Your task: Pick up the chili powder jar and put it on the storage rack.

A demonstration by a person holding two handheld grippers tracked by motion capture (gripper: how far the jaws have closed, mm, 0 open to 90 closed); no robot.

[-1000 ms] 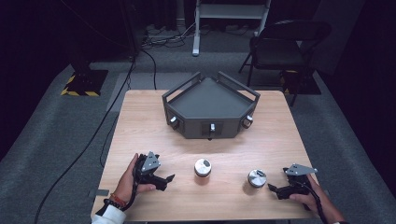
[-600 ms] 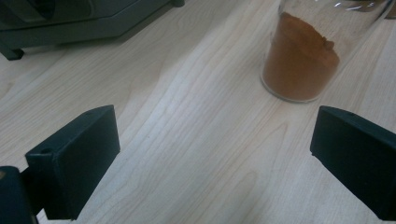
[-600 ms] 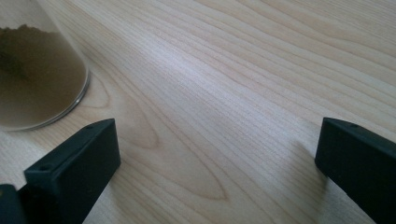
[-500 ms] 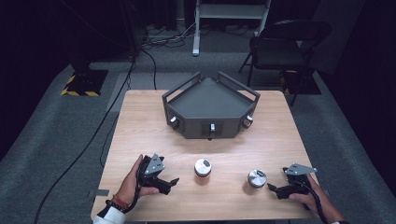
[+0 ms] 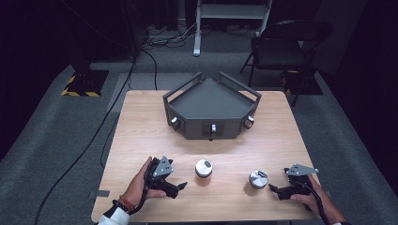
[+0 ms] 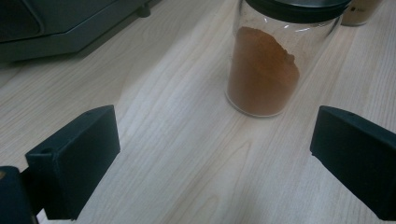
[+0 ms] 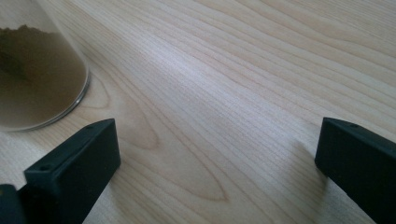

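Since a second ago my left gripper [image 5: 180, 186] has slid a little toward the jar of red-brown powder [image 5: 203, 168], while my right gripper [image 5: 272, 188] has kept its place. I see the left jaws spread wide with bare worktop [image 6: 177, 154] between them; the red-brown jar [image 6: 264, 70] stands upright just ahead of them, nearer the right-hand jaw, not touched. My right jaws are also wide apart and hold nothing. The jar of brownish powder [image 7: 37, 79] sits just ahead of and beside the left-hand jaw of that gripper, apart from it; from above its silver lid [image 5: 257, 178] lies just off the jaw tips. Well beyond both pairs of jaws stands the grey tray [image 5: 211, 101].
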